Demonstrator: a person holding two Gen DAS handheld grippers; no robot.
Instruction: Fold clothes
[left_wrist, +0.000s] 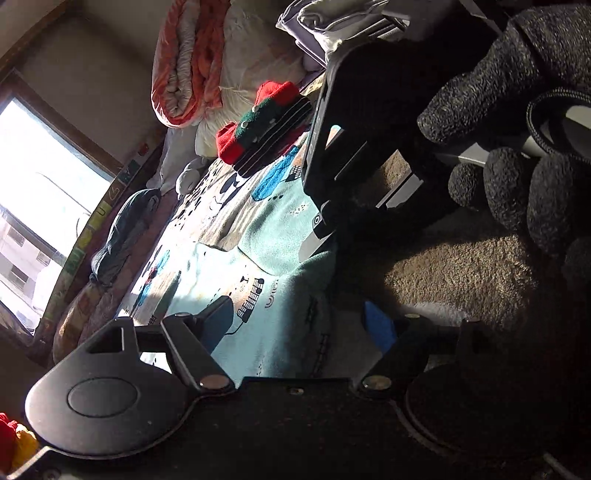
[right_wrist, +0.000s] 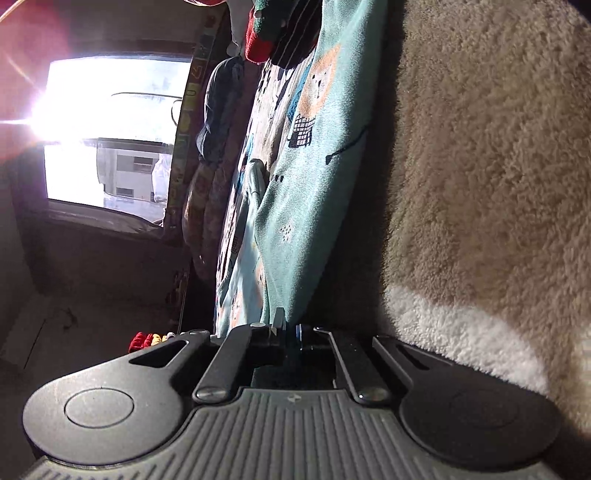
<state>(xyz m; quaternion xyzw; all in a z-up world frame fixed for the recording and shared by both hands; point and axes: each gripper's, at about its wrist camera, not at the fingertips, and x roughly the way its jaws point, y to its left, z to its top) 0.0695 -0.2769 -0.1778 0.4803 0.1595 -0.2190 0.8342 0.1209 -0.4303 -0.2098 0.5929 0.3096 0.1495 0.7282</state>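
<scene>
A light blue garment (left_wrist: 258, 258) printed with small drawings lies spread over a fleecy beige cover (left_wrist: 461, 269). My left gripper (left_wrist: 299, 325) is open, its blue-padded fingers wide apart low over the garment's near part. In the right wrist view my right gripper (right_wrist: 288, 330) is shut on an edge of the light blue garment (right_wrist: 314, 166), which stretches away from the fingers in a taut fold. The right gripper's black body (left_wrist: 332, 147) also shows in the left wrist view, held by a hand in a dark knit glove (left_wrist: 517, 110).
A red and green knit piece with black stripes (left_wrist: 266, 122) lies beyond the garment. A rolled orange and white quilt (left_wrist: 188, 62) and folded pale linens (left_wrist: 332, 22) sit further back. A dark blue bundle (left_wrist: 125, 229) lies beside a bright window (left_wrist: 37, 192).
</scene>
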